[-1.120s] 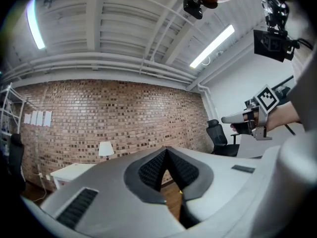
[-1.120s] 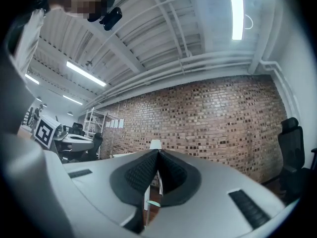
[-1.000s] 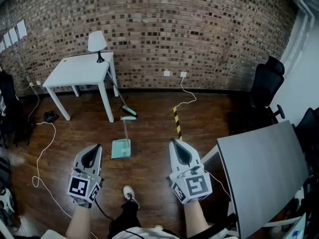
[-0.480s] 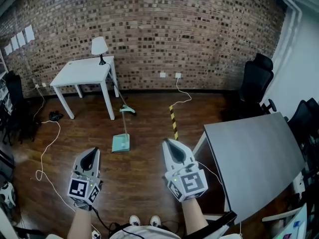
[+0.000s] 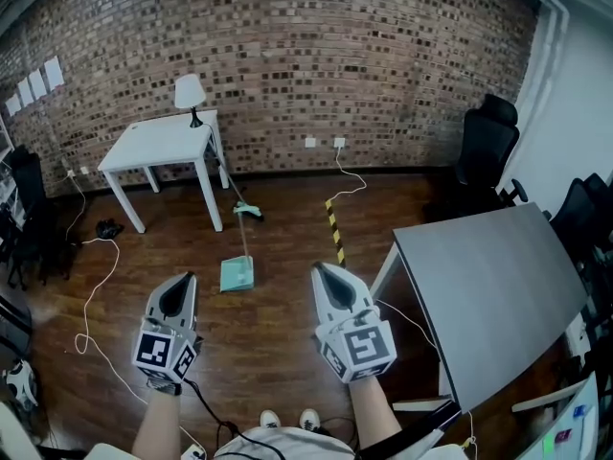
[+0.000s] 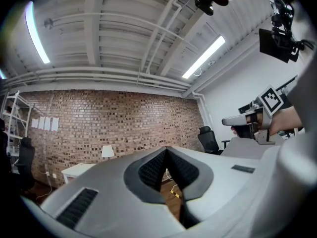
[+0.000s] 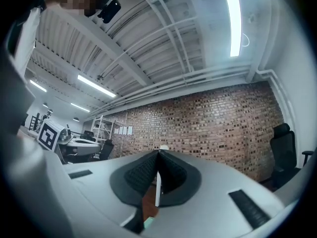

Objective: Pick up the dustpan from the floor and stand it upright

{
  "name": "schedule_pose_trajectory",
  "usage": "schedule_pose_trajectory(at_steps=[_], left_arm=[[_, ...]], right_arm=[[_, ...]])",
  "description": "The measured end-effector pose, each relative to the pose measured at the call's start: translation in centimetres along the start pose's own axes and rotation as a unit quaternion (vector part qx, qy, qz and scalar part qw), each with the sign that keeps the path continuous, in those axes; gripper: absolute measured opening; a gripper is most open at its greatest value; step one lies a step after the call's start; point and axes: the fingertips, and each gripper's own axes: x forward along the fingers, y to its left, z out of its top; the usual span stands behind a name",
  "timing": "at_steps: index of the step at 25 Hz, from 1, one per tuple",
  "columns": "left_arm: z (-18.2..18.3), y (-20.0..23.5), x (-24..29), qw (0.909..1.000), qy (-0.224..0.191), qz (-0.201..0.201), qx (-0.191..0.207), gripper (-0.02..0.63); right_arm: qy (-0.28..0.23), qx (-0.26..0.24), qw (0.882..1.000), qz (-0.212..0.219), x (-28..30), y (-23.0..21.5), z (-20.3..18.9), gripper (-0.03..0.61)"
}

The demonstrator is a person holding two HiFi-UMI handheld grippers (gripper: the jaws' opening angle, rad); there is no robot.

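Observation:
A mint-green dustpan [image 5: 237, 274] lies flat on the wooden floor in the head view, its thin handle [image 5: 242, 239] running away toward the brick wall. A little of the mint green shows low between the jaws in the right gripper view. My left gripper [image 5: 179, 281] is held level, near and to the left of the pan, shut with nothing in it. My right gripper [image 5: 321, 271] hovers near and to the right of the pan, also shut and empty. In the left gripper view its tip [image 6: 166, 148] points at the brick wall. The right gripper's tip [image 7: 158, 152] does the same.
A white table [image 5: 161, 147] with a lamp [image 5: 190, 92] stands at the back left. A broom [image 5: 248, 210] leans by its leg. A grey tabletop [image 5: 484, 295] fills the right. Black office chairs [image 5: 486, 149] stand at the back right. Striped tape [image 5: 335, 230] and white cables [image 5: 91, 300] lie on the floor.
The view has pulled back from the dustpan, which now lies a little farther away. Both grippers stayed shut and side by side, and my feet now show at the bottom edge.

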Motion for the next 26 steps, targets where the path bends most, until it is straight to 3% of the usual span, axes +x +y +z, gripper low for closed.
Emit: schedule_pose_trajectory(at_steps=[26], left_arm=[[-0.1,1.4,-2.4,1.0,-0.005,-0.001,-0.005,0.003]], right_arm=[[0.013,-0.008,1.0,0.006,-0.3,3.0,-0.7,-0.02]])
